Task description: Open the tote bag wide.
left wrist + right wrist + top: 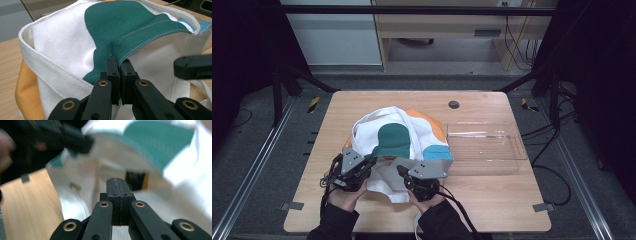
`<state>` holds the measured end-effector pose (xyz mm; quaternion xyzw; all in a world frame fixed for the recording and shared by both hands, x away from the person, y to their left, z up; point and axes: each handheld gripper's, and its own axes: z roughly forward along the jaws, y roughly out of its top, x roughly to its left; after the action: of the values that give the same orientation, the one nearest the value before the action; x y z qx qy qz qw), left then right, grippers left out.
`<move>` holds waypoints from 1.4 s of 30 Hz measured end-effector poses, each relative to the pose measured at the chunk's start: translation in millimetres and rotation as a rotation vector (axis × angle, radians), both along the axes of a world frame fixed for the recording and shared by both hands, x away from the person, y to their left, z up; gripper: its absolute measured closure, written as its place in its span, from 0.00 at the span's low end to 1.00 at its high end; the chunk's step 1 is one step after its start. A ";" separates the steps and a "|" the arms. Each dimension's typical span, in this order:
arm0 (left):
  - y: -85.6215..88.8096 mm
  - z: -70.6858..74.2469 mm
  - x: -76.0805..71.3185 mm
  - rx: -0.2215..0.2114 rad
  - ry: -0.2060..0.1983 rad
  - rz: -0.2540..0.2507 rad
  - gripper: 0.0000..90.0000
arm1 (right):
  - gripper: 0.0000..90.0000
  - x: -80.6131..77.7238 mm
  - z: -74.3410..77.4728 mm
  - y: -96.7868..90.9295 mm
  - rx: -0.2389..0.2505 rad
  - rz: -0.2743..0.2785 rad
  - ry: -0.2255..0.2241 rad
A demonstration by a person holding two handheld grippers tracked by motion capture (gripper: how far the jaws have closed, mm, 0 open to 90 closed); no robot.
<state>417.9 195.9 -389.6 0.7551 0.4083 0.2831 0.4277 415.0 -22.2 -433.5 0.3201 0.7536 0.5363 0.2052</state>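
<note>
A white cloth tote bag [368,126] with green, orange and blue patches lies crumpled mid-table. My left gripper [371,161] sits at the bag's near left rim. In the left gripper view, the left gripper [119,64] is shut on the stitched hem of the bag [62,42] where the green patch [120,27] folds over. My right gripper [403,171] is at the bag's near edge, just right of the left one. In the right gripper view, the right gripper [117,182] is shut with nothing between its jaws, pointing into the blurred bag opening [175,192].
A clear plastic bin [486,146] stands to the right of the bag, touching its blue corner. A dark object with a yellow edge [136,180] shows deep inside the bag. A round cable hole [454,104] is at the table's far side. Bare wood lies along the front edge.
</note>
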 end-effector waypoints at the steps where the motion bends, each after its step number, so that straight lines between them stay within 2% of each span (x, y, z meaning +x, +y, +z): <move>1: 0.1 0.1 0.0 -0.003 -0.001 0.000 0.97 | 1.00 0.0 -4.9 -0.7 -0.009 -0.004 0.011; 2: 0.1 0.1 0.0 -0.003 -0.001 0.000 0.97 | 1.00 0.0 -4.9 -0.7 -0.009 -0.004 0.011; 3: 0.1 0.4 0.0 -0.009 -0.001 0.000 0.97 | 1.00 0.4 -15.2 -1.1 -0.031 -0.007 0.033; 10: 0.1 2.3 -0.3 -0.011 -0.010 0.001 0.97 | 1.00 1.8 -46.1 1.3 -0.089 -0.007 0.109; 14: 0.9 3.7 -0.4 -0.017 -0.012 0.003 0.98 | 1.00 1.6 -55.2 3.1 -0.120 -0.016 0.124; 20: 1.4 6.1 -0.6 -0.026 -0.019 0.003 0.98 | 1.00 2.0 -64.5 4.0 -0.135 -0.018 0.145; 21: 1.6 6.6 -0.7 -0.028 -0.020 0.003 0.97 | 1.00 2.5 -68.4 4.4 -0.145 -0.019 0.159; 29: 3.1 10.6 -0.2 -0.042 -0.027 0.005 0.98 | 1.00 5.3 -75.2 6.1 -0.193 -0.030 0.191; 35: 3.7 15.0 1.3 -0.054 -0.034 0.005 0.98 | 1.00 7.2 -75.7 6.6 -0.209 -0.028 0.209; 42: 6.4 25.2 3.5 -0.079 -0.055 0.003 0.98 | 1.00 7.4 -76.3 8.8 -0.233 -0.029 0.213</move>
<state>421.4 202.4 -364.4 0.7289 0.4083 0.2881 0.4680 422.4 -13.4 -509.8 0.3602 0.8234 0.4052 0.1675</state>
